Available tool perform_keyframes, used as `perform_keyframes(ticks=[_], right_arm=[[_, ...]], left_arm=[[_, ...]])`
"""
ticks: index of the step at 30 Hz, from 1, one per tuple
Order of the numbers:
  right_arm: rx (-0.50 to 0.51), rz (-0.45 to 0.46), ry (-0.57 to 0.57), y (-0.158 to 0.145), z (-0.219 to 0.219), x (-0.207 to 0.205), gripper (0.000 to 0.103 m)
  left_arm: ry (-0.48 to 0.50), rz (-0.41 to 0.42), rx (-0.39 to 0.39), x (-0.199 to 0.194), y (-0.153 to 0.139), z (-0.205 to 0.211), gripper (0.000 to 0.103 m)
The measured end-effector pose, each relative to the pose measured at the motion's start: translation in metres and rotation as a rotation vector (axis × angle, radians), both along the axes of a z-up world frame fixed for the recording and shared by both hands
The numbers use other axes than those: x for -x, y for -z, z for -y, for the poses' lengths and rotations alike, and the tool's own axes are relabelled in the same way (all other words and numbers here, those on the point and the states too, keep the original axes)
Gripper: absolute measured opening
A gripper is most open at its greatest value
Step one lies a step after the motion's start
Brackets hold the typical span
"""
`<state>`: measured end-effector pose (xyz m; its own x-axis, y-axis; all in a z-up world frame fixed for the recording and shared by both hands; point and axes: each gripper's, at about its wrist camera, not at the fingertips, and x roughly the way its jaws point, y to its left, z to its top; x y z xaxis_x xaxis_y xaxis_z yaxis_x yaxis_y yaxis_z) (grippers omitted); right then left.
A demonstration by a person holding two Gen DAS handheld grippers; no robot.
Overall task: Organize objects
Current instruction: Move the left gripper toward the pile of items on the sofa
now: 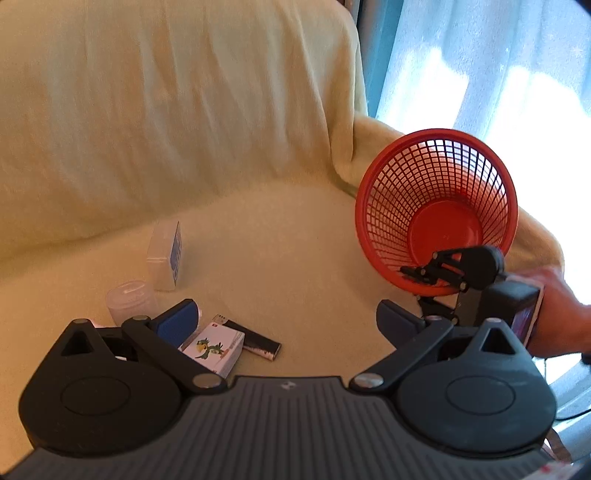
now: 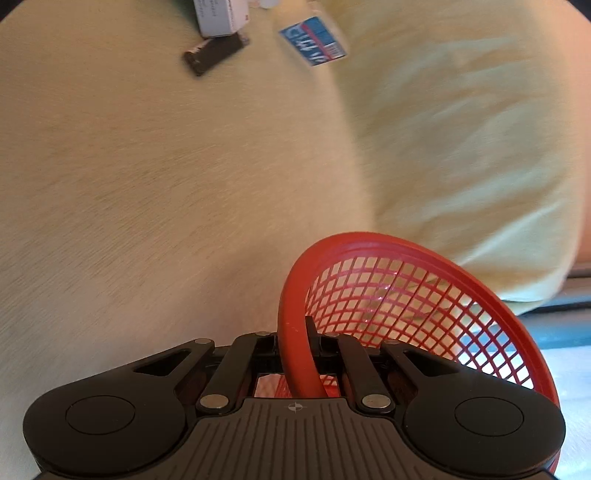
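A red mesh basket is held tilted above the right side of a sofa seat. My right gripper is shut on the basket's rim; it also shows in the left wrist view. My left gripper is open and empty, low over the seat. Near its left finger lie a white card box with a parrot picture, a dark flat bar, a small clear round container and a clear box with a blue label. The card box, bar and blue-labelled box show far off in the right wrist view.
A pale yellow cover drapes the sofa seat, its backrest and the right armrest. A bright window with sheer curtains is behind the basket. A person's hand holds the right gripper.
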<state>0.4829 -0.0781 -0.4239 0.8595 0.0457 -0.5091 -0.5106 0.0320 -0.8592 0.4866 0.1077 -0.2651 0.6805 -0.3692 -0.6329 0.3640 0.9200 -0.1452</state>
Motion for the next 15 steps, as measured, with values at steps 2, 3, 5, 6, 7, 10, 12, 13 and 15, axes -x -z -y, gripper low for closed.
perform_keyframes(ticks=[2, 3, 5, 6, 7, 10, 12, 13, 15], right_arm=[[-0.027, 0.053, -0.013, 0.014, 0.0, -0.002, 0.002], [-0.042, 0.07, -0.019, 0.02, 0.0, -0.003, 0.002], [-0.066, 0.122, -0.029, 0.033, 0.0, -0.006, 0.002], [-0.08, 0.146, -0.026, 0.038, -0.001, -0.009, 0.002], [-0.096, 0.174, -0.021, 0.043, -0.002, -0.012, 0.002], [-0.145, 0.232, -0.001, 0.048, -0.008, -0.016, 0.002], [-0.176, 0.256, 0.016, 0.048, -0.011, -0.022, 0.002], [-0.192, 0.269, 0.028, 0.048, -0.019, -0.013, 0.002], [-0.215, 0.285, 0.05, 0.047, -0.024, -0.014, 0.002]], left_arm=[[0.009, 0.034, 0.008, 0.001, 0.004, 0.001, 0.101], [0.012, 0.051, 0.011, 0.002, 0.005, 0.001, 0.101], [0.021, 0.073, 0.022, 0.003, 0.009, 0.0, 0.101], [0.025, 0.086, 0.028, 0.004, 0.011, 0.0, 0.101], [0.03, 0.098, 0.028, 0.004, 0.013, -0.001, 0.101], [0.046, 0.12, 0.004, 0.004, 0.02, -0.002, 0.101], [0.051, 0.128, 0.004, 0.005, 0.025, -0.004, 0.101], [0.051, 0.129, 0.0, 0.004, 0.027, -0.005, 0.101], [0.057, 0.144, -0.003, 0.007, 0.028, -0.007, 0.101]])
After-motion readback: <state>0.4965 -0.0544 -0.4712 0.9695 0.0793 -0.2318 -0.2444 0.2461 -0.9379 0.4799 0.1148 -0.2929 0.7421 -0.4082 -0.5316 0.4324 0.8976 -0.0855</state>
